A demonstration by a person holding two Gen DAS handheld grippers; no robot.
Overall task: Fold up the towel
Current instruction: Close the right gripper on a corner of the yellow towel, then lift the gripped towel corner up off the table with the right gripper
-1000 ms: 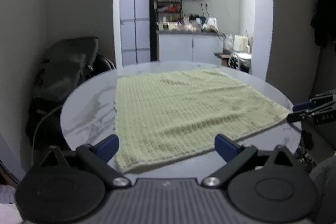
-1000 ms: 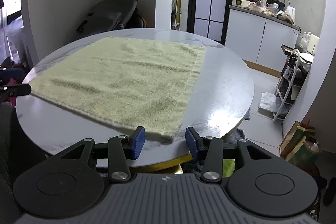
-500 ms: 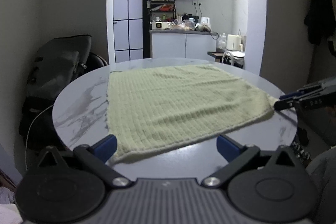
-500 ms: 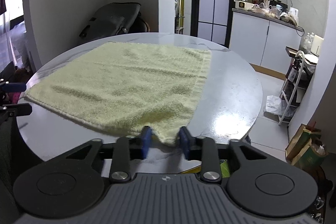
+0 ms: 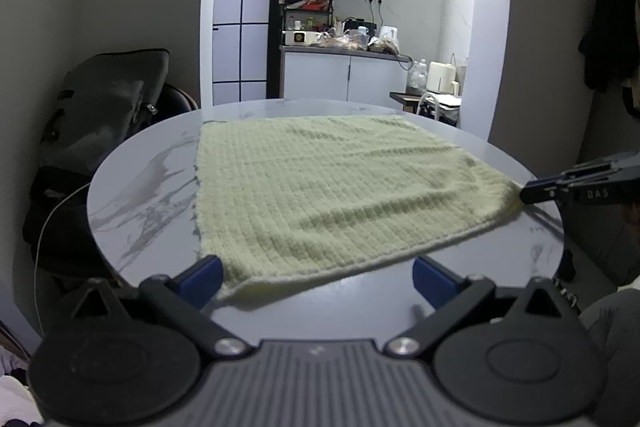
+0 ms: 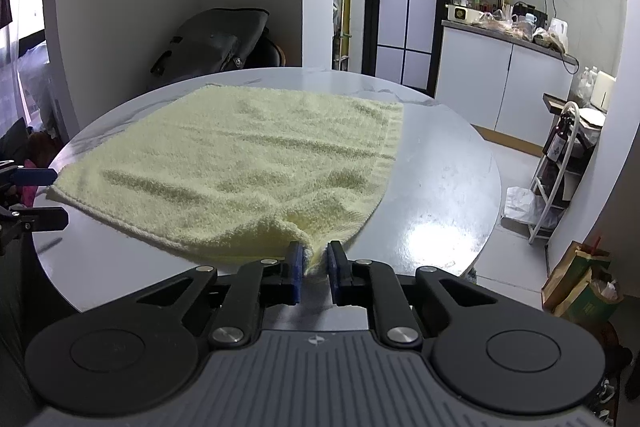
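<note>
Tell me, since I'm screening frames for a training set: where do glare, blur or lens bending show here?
Right wrist view: a bright glare patch on the table beside the towel; the right gripper pinching the towel corner is sharp. Left wrist view: dimmer, no glare; the towel's near edge by the open left gripper looks soft. Both views: fisheye bends walls and door frames.

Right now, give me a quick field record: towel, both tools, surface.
towel: pale yellow towel, spread flat and unfolded, near right corner bunched
surface: round marble table
right tool: right tool shut on the towel's near right corner
left tool: left tool open, near left corner lies between its fingers, not gripped
fold: not yet begun
</note>
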